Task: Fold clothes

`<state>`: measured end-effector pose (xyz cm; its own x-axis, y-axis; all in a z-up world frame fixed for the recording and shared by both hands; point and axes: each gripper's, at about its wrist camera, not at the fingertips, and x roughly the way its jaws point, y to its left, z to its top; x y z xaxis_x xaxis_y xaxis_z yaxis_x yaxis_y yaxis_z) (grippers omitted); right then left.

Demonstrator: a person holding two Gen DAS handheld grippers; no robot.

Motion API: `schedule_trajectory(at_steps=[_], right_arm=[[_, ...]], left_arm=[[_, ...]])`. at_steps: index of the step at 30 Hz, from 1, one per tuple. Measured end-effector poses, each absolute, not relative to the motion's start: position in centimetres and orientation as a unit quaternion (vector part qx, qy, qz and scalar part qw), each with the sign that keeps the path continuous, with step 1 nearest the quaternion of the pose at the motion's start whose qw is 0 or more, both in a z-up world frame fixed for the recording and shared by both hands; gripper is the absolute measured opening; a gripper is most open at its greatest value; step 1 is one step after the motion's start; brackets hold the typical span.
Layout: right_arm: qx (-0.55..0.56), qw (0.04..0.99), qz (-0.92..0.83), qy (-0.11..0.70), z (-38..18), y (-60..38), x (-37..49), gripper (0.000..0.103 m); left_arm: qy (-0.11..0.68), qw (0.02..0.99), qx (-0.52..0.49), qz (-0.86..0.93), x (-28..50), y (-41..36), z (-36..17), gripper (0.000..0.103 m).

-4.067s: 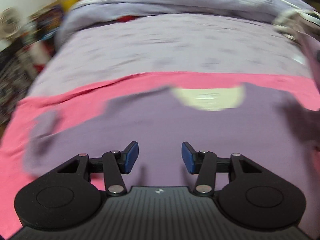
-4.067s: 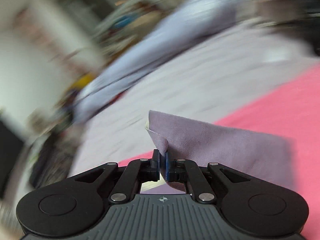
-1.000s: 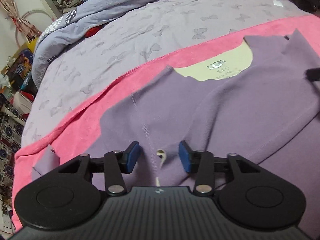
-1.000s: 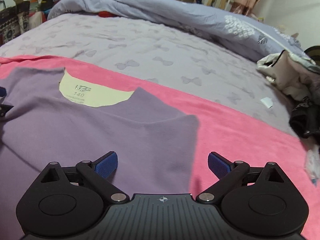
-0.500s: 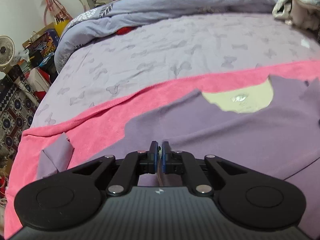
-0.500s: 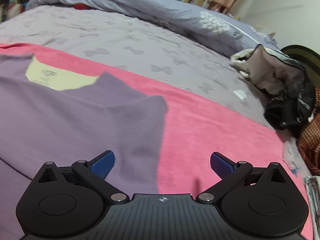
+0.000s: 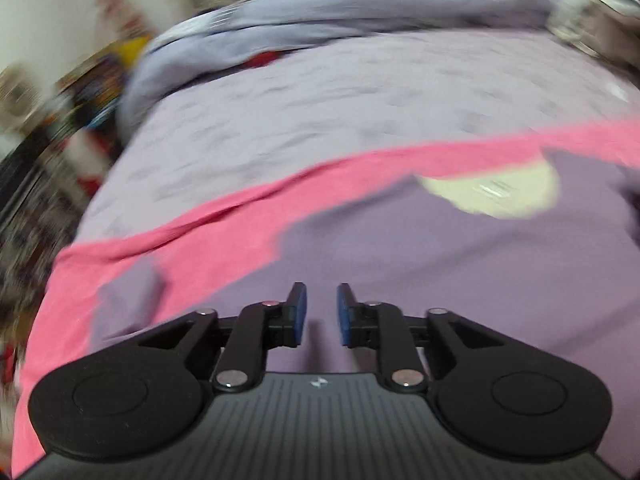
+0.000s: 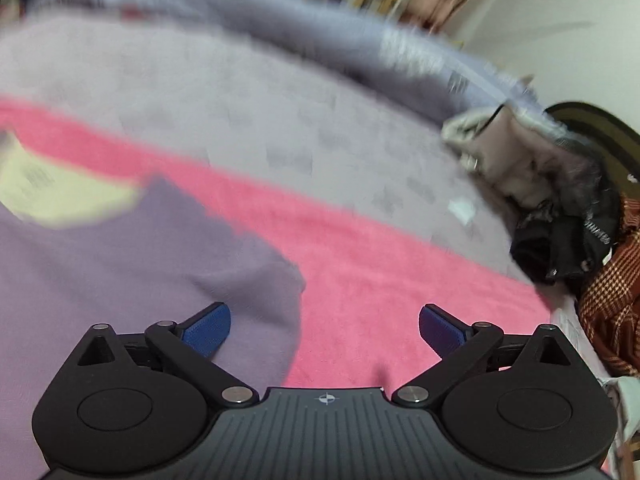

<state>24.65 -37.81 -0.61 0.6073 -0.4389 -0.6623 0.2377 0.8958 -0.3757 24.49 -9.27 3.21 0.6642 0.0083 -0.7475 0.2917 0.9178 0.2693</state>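
Observation:
A purple top (image 7: 420, 256) with a pale yellow neck lining (image 7: 496, 192) lies flat on a pink towel (image 7: 224, 240). My left gripper (image 7: 321, 304) hovers over its left part, jaws opening, a narrow gap and nothing between the blue pads. A small purple sleeve end (image 7: 132, 292) lies to the left on the pink. In the right wrist view the purple top (image 8: 132, 264) fills the left, its folded right edge ending on the pink towel (image 8: 384, 272). My right gripper (image 8: 325, 326) stands wide open over that edge, nothing between its fingers.
The pink towel lies on a lilac bedsheet (image 7: 360, 92) with a bluish duvet (image 7: 320, 12) bunched at the far side. A heap of beige, black and checked clothes (image 8: 560, 200) sits at the right. Clutter stands beyond the bed's left side (image 7: 48, 120).
The left gripper shut on a fold of the purple top half a second ago and has now opened, letting it go. The right gripper stayed wide open and shifted right. Both views are now motion-blurred.

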Motion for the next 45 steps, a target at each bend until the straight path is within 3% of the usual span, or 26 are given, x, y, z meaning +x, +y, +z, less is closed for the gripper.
schedule_trajectory(at_steps=[4, 6, 7, 10, 12, 15, 18, 21, 23, 28, 31, 34, 35, 36, 37, 38, 41, 45], right_arm=[[-0.06, 0.88, -0.24, 0.406, 0.2, -40.7, 26.4, 0.1], [-0.11, 0.881, -0.271, 0.371, 1.4, -40.0, 25.9, 0.1], [-0.12, 0.867, -0.273, 0.398, 0.5, -40.5, 26.2, 0.103], [-0.129, 0.835, -0.279, 0.456, -1.6, -41.9, 26.4, 0.095], [-0.109, 0.857, -0.283, 0.417, 0.0, -41.4, 25.0, 0.095], [-0.1, 0.885, -0.231, 0.393, 1.8, -38.7, 23.1, 0.095], [-0.088, 0.906, -0.161, 0.381, 3.0, -35.0, 21.5, 0.095], [-0.006, 0.915, -0.083, 0.395, 4.5, -32.1, 22.2, 0.088], [0.051, 0.915, -0.011, 0.4, 5.5, -29.3, 23.2, 0.082], [0.078, 0.884, 0.202, 0.415, 7.2, -16.6, 28.6, 0.082], [0.042, 0.857, 0.29, 0.425, 7.4, -7.2, 31.6, 0.083], [-0.021, 0.839, 0.332, 0.431, 6.8, 1.1, 33.0, 0.095], [-0.042, 0.831, 0.346, 0.433, 6.5, 3.8, 33.5, 0.094], [-0.067, 0.822, 0.346, 0.447, 5.7, 6.3, 33.8, 0.09], [-0.091, 0.812, 0.343, 0.464, 4.7, 8.4, 33.9, 0.054], [-0.107, 0.802, 0.338, 0.48, 3.8, 10.0, 34.0, 0.009], [-0.103, 0.816, 0.324, 0.467, 4.5, 10.4, 33.2, 0.009], [-0.031, 0.869, 0.289, 0.4, 9.9, 4.0, 32.2, 0.009]], left_arm=[[0.41, 0.879, 0.225, -0.095, 23.0, -10.0, 1.2, 0.032], [0.408, 0.882, 0.217, -0.095, 22.8, -9.4, 1.2, 0.037], [0.408, 0.882, 0.216, -0.094, 22.8, -9.2, 1.3, 0.038], [0.406, 0.887, 0.209, -0.075, 22.9, -8.5, 2.1, 0.039], [0.396, 0.896, 0.198, -0.035, 22.9, -7.0, 3.1, 0.04], [0.386, 0.911, 0.141, 0.039, 23.1, -2.6, 4.5, 0.052], [0.407, 0.901, 0.113, 0.102, 24.0, 1.4, 4.5, 0.051], [0.43, 0.885, 0.122, 0.126, 24.6, 3.6, 3.3, 0.052], [0.456, 0.875, 0.091, 0.136, 24.7, 5.2, 1.9, 0.054], [0.446, 0.886, 0.016, 0.123, 23.0, 7.3, 2.4, 0.055], [0.439, 0.891, -0.042, 0.107, 20.4, 9.4, 3.9, 0.055], [0.438, 0.89, -0.063, 0.11, 17.0, 11.7, 5.2, 0.054], [0.443, 0.887, -0.062, 0.114, 15.9, 12.5, 5.5, 0.053], [0.447, 0.885, -0.061, 0.119, 14.9, 13.3, 5.7, 0.053], [0.451, 0.881, -0.063, 0.124, 14.0, 14.2, 5.9, 0.052], [0.455, 0.878, -0.067, 0.13, 13.2, 15.0, 6.1, 0.053], [0.459, 0.872, -0.079, 0.148, 11.6, 17.2, 6.3, 0.052], [0.456, 0.871, -0.089, 0.162, 11.1, 18.5, 6.2, 0.052]])
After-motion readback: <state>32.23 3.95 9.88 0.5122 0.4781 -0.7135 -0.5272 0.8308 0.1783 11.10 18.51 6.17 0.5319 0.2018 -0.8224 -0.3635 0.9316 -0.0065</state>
